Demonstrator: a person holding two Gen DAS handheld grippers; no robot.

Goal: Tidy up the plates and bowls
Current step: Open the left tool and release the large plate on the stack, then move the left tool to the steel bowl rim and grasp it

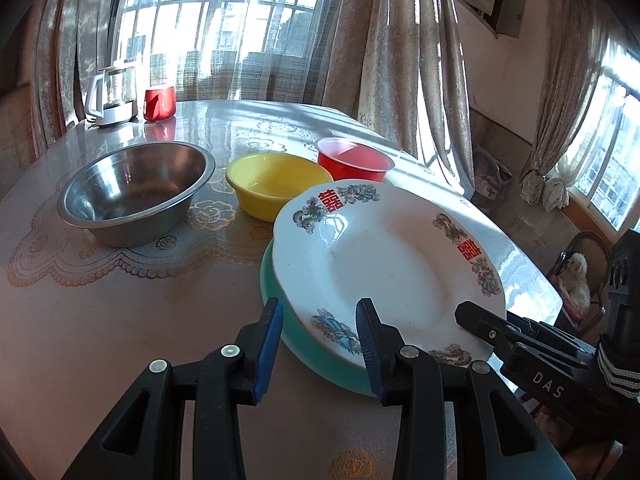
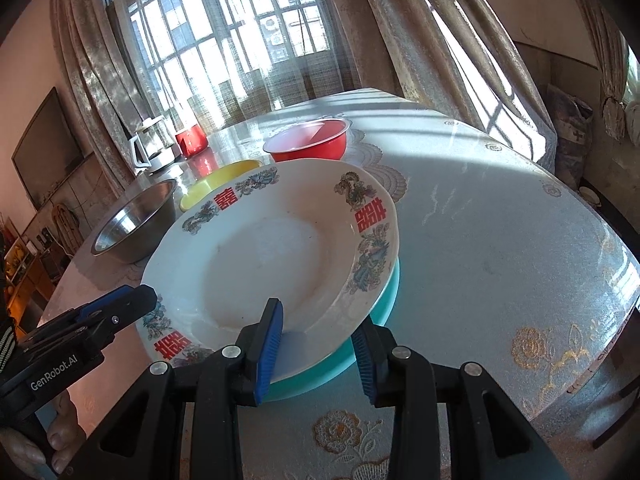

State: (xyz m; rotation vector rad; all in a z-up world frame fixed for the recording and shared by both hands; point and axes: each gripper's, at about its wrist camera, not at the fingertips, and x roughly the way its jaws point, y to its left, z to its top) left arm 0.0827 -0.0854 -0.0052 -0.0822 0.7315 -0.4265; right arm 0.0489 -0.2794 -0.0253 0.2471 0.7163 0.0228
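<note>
Both tongs, left gripper point(image 1: 320, 320) and right gripper point(image 2: 318, 320), gape wide astride the white plate point(image 1: 384, 256) rim, which I judge ready for squaring it on the teal plate point(image 1: 280, 300).

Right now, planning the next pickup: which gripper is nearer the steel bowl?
Left. The left gripper is at the white plate's edge nearest the steel bowl; the right gripper, across the plate.

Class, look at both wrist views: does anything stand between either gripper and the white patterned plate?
Nothing visible does. The left gripper and right gripper both stand open at the near rim of the white patterned plate, which lies on the teal plate. The steel bowl, yellow bowl and red bowl sit beyond.
</note>
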